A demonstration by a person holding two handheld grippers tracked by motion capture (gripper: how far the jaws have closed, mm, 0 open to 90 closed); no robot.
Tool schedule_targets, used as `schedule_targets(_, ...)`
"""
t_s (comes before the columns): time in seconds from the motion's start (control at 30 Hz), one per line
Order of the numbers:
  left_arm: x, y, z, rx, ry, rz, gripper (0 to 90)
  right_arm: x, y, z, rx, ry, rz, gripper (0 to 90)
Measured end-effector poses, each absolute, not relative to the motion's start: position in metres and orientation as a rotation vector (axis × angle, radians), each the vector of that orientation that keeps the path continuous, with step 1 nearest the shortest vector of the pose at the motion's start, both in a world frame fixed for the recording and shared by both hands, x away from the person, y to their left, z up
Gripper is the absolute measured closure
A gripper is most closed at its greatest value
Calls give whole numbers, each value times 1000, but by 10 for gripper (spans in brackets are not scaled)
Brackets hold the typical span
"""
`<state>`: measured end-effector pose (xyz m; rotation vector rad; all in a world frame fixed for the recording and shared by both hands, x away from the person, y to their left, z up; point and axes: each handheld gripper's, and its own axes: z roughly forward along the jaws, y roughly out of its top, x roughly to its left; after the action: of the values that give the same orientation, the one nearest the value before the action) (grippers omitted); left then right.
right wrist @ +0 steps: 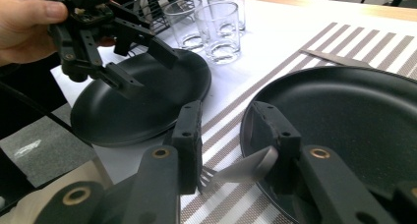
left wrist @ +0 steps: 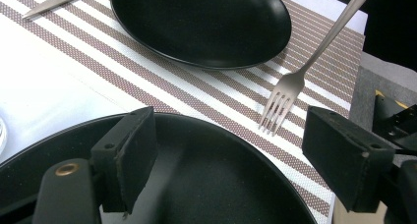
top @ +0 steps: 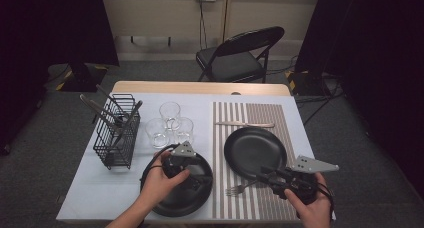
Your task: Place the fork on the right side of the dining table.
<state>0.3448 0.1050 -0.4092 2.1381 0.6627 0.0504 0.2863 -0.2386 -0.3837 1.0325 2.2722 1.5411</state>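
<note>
My right gripper (top: 265, 178) (right wrist: 228, 123) lies low at the front right of the striped placemat (top: 250, 208), beside the front edge of a black plate (top: 255, 148) (right wrist: 354, 121). A steel fork (top: 237, 189) (right wrist: 246, 167) (left wrist: 282, 94) has its handle between the jaws, against one pad with a gap to the other. Its tines rest on the mat and the handle slants up. My left gripper (top: 200, 179) (left wrist: 231, 135) (right wrist: 147, 71) hovers open over a second black plate (top: 165, 208) (left wrist: 221, 184) (right wrist: 147, 106) at the front left, with nothing between its jaws.
A knife (top: 245, 123) (left wrist: 54, 0) lies on the mat behind the right plate. Three clear glasses (top: 170, 123) (right wrist: 221, 27) stand behind the left plate. A black wire basket (top: 117, 133) with utensils stands at the left. A folding chair (top: 240, 53) stands beyond the table.
</note>
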Motion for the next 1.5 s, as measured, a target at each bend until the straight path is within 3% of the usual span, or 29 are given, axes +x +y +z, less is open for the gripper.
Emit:
schedule_targets(0.7,345,105,-412,2148,665,44,208,289,-250,-394,1085,2249,1514,592)
schedule_targets(1.03,344,104,-412,2156,658,40,208,292,-252,-399,1108,2236,1485,504)
schedule_targets(1.3,343,103,-413,2157,658,39,208,294,-254,-405,1109,2231,1455,357)
schedule_targets(1.5,343,103,-414,2161,656,34,208,295,-255,-413,1118,2260,1413,309)
